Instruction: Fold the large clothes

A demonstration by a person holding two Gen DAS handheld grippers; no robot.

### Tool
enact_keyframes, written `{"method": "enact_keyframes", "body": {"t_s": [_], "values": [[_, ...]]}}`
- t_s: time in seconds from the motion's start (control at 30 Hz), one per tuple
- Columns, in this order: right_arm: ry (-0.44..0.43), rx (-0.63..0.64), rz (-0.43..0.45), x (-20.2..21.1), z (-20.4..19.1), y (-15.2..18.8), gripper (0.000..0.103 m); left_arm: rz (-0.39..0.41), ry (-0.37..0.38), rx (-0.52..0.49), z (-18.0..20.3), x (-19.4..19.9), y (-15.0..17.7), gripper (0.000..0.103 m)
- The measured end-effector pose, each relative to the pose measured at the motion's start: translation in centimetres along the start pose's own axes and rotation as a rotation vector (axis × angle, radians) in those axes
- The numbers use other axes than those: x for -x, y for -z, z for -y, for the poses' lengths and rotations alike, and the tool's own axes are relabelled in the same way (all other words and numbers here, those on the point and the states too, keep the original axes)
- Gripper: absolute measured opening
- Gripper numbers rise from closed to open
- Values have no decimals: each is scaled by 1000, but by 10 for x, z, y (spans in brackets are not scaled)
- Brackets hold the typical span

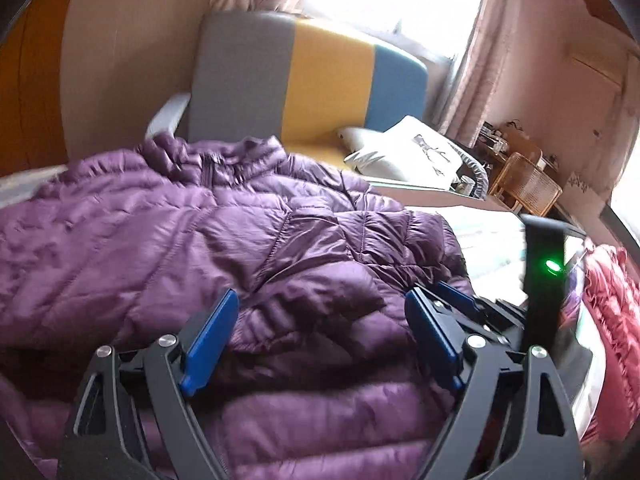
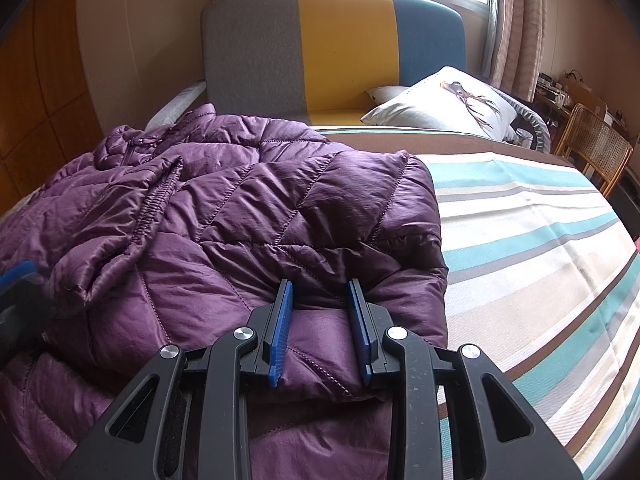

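Observation:
A purple quilted down jacket (image 1: 160, 240) lies spread on the bed, collar toward the headboard. One sleeve is laid across its front, and its right side is folded in to a straight edge (image 2: 420, 200). My left gripper (image 1: 320, 296) hovers open and wide just above the jacket's near part, with nothing pinched between its blue pads. My right gripper (image 2: 319, 284) is shut on a puffy fold of the jacket (image 2: 200, 200) near its lower right corner. The fabric bulges between its pads. A blurred blue part of the left gripper (image 2: 16, 276) shows at the left edge.
The striped bedsheet (image 2: 520, 240) lies bare to the right of the jacket. A white pillow (image 2: 448, 100) rests against the grey, yellow and blue headboard (image 2: 340, 40). A wicker chair (image 2: 596, 148) stands beside the bed. A pink-red garment (image 1: 612, 320) lies at the right.

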State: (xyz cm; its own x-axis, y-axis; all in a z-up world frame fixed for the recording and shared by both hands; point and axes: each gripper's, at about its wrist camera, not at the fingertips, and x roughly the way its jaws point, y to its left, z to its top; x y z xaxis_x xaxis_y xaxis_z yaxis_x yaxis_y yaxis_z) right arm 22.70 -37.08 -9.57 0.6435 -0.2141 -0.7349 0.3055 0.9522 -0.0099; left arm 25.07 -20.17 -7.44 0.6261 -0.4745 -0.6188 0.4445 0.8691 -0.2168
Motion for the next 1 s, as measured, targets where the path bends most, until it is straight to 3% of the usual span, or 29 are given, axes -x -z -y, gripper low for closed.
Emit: {"method": "enact_keyframes", "body": {"t_s": [0.17,0.33,0.47,0.6,0.7,0.8,0.87,0.93,1.0], "values": [[4,4,1,0,-1,0,28,42,-23,78,-39,43,5,86],[-10,-2,39,7,0,-1,28,103,-251,201,-115,79,7,81],[-63,32,101,33,-11,-8,28,91,-372,267,-167,92,11,77],[-176,90,125,55,-54,-29,28,20,-418,261,-190,78,11,76],[-248,160,115,51,-93,-40,28,-12,-411,243,-192,60,11,76],[-229,233,63,27,-126,-42,28,-23,-413,204,-188,46,4,76],[-160,246,19,6,-131,-40,28,-37,-429,179,-187,40,3,79],[-139,200,-10,-10,-122,-37,28,-74,-439,167,-192,33,3,79],[-151,140,-17,-18,-111,-35,28,-78,-411,222,-207,32,6,79]]}}
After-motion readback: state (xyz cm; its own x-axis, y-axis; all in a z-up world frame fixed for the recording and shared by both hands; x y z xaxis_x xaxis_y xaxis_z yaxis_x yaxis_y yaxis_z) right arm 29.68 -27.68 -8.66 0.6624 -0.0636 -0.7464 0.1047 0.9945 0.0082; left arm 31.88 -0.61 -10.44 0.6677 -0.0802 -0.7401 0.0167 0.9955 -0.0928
